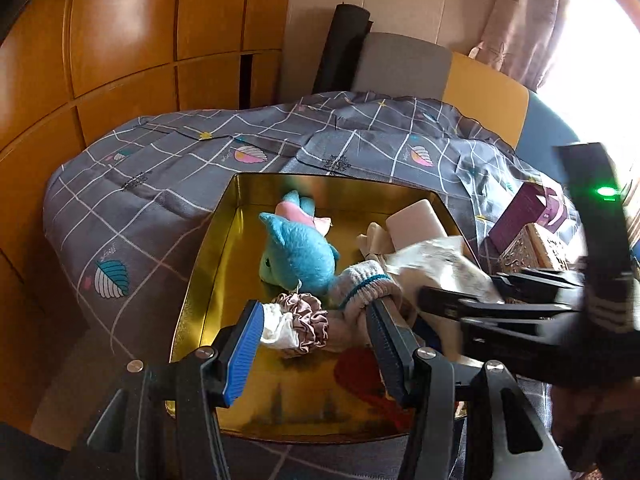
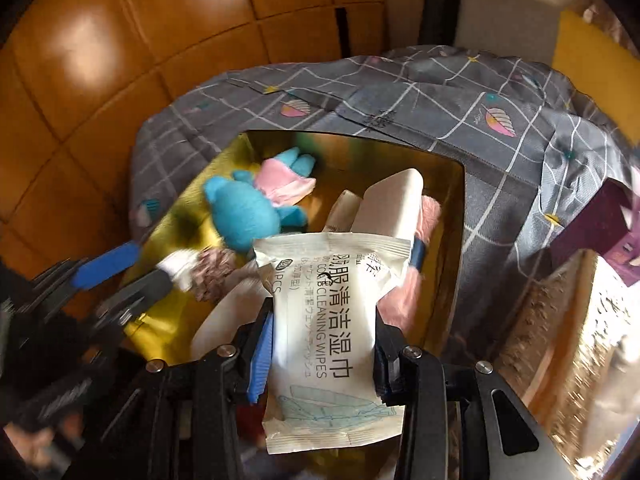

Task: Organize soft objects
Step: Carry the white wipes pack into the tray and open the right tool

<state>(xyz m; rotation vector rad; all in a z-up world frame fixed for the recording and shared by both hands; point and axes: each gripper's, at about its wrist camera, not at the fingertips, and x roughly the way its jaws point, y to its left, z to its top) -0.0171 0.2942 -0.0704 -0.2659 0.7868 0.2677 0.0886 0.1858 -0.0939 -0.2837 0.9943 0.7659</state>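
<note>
A gold tin (image 1: 208, 260) sits on a grey checked bedspread (image 1: 160, 184). In it lie a blue plush toy (image 1: 300, 256) (image 2: 240, 216), a white block (image 1: 416, 220) (image 2: 392, 200), a striped sock (image 1: 360, 280), something red (image 1: 360, 372) and a pink fuzzy piece (image 2: 428, 208). My left gripper (image 1: 316, 328) hangs over the tin's near side. It is closed on a satin scrunchie (image 1: 304, 316) (image 2: 212, 272) bunched with white cloth. My right gripper (image 2: 324, 316) grips a white packet of wet wipes (image 2: 324, 320) (image 1: 440, 260) by its sides, above the tin's right half.
A purple box (image 1: 520, 212) and an embossed metal box (image 1: 532, 248) (image 2: 560, 340) stand on the bedspread right of the tin. An orange wooden wardrobe (image 1: 120, 40) runs behind. A grey and yellow headboard (image 1: 404, 64) and a curtain (image 1: 520, 20) stand at the back right.
</note>
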